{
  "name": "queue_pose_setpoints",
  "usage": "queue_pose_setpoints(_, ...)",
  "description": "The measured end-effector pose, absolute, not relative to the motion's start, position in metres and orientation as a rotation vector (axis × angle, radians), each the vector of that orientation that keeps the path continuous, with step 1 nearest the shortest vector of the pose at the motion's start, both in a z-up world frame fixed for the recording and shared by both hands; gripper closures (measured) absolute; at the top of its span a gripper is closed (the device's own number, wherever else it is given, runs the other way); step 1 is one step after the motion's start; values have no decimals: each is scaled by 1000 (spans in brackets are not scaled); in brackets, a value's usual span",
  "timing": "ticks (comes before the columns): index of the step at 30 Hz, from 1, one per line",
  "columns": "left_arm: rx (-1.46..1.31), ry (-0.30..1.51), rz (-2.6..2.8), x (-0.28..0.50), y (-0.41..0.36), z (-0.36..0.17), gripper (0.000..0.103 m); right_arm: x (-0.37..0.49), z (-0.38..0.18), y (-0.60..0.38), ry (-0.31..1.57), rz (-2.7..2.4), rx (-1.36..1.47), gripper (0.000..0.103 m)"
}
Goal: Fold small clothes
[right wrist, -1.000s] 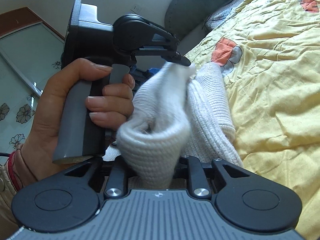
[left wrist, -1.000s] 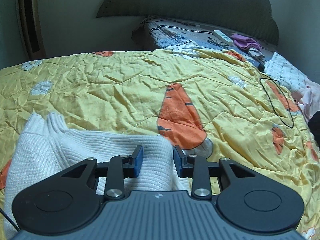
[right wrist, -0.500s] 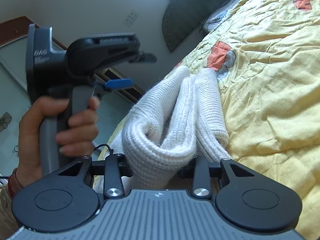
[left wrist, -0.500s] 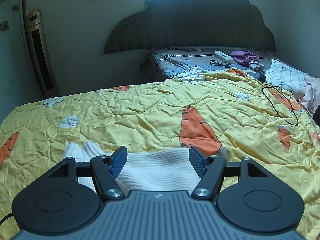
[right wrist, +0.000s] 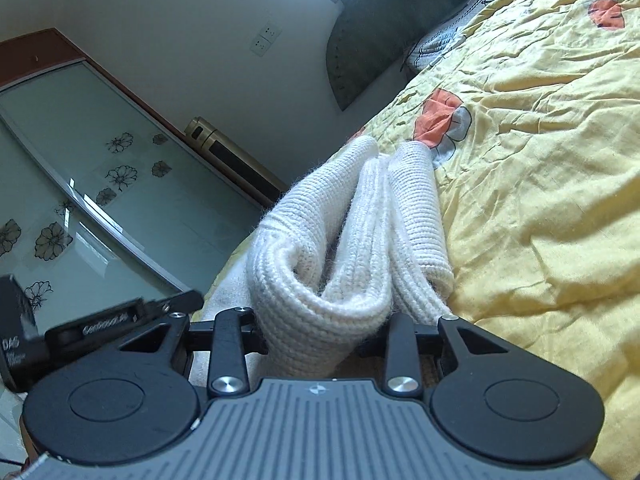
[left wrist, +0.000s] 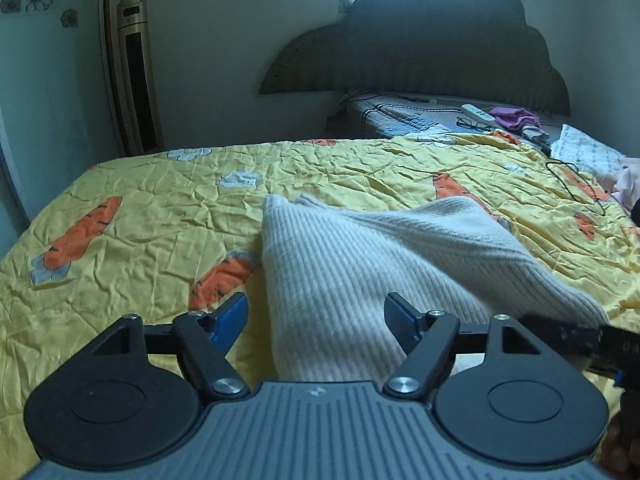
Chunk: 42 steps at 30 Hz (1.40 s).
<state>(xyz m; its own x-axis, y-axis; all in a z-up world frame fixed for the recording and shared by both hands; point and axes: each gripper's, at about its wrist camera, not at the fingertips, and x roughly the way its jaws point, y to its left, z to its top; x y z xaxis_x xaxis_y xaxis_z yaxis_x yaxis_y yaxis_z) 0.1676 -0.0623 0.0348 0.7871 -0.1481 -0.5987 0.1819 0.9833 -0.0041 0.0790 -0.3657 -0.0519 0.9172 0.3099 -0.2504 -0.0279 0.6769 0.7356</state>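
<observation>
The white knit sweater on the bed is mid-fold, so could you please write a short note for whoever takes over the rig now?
Left tongs: jaws opening, pads clear of the white knit sweater, which lies between them.
Right tongs: shut on a bunched fold of the sweater.
The sweater lies on the yellow carrot-print quilt, partly gathered, one end lifted by the right tongs.
Done: folds gathered. Left: probably lay it flat and finish the fold.

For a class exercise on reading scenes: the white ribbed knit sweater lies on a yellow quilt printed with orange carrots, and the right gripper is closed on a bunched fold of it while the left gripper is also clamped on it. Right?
One error: the left gripper is not clamped; the left wrist view shows its jaws opening, clear of the white ribbed knit sweater. The right gripper does hold a fold, on the yellow carrot-print quilt.
</observation>
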Motion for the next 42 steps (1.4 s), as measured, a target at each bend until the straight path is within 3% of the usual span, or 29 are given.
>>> queue_pose_setpoints(7, 57, 633, -288, 115, -30, 16, 23, 81, -58, -369, 366, 205, 860, 59)
queue_pose_setpoints(16, 329, 576, -317, 92, -69, -8, 21, 78, -59, -371, 327, 211, 907, 53)
queue_pose_setpoints(19, 337, 623, -184, 107, -67, -21, 21, 76, -56, -368, 327, 175, 878, 64)
queue_pose_setpoints(20, 305, 635, -152, 110, -60, -22, 20, 75, -55, -367, 325, 164, 869, 74)
queue_pose_setpoints(25, 70, 737, -184, 119, -22, -24, 20, 73, -47, -359, 350, 122, 772, 78)
queue_pose_setpoints(29, 112, 688, -255, 105, -24, -9, 21, 71, -42, -362, 393, 122, 785, 56)
queue_pose_setpoints(34, 80, 626, -329, 93, -25, 18, 21, 46, -20, -375, 318, 37, 748, 37)
queue_pose_setpoints(38, 35, 608, -346, 107, -31, 33, 21, 51, 7, -393, 255, 66, 739, 36)
queue_pose_setpoints(42, 51, 608, -319, 129, -52, 33, 21, 101, 17, -388, 375, 217, 696, 35)
